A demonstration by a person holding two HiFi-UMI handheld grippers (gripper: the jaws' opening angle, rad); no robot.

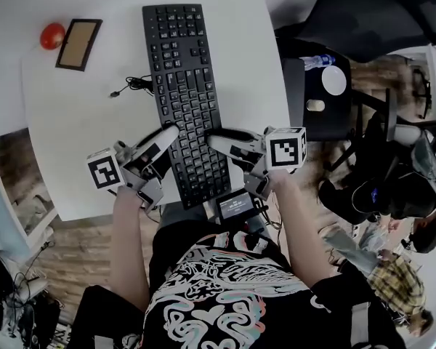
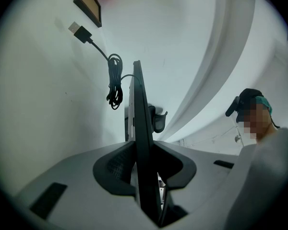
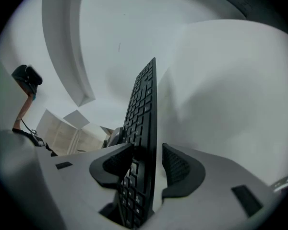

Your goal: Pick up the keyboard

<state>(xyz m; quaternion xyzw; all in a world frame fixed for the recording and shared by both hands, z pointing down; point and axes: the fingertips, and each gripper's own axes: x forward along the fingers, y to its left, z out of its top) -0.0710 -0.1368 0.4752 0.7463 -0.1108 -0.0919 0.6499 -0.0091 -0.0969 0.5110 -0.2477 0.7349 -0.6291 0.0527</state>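
A black keyboard (image 1: 185,86) lies lengthwise on the white table (image 1: 80,144). My left gripper (image 1: 171,133) is at its near left edge. In the left gripper view the keyboard (image 2: 139,109) stands edge-on between the jaws, and my left gripper (image 2: 145,162) is shut on it, both pads against it. My right gripper (image 1: 216,140) reaches in at the near right edge. In the right gripper view the keyboard (image 3: 144,99) runs between the jaws of my right gripper (image 3: 146,164). Its left pad lies by the keys, the right pad stands apart with a gap, so it is open.
A red ball (image 1: 52,35) and a small framed board (image 1: 78,43) sit at the table's far left. A coiled USB cable (image 1: 134,84) lies beside the keyboard. A small black screen device (image 1: 236,206) sits at the near edge. A dark chair (image 1: 363,13) and cluttered stand (image 1: 327,78) are to the right.
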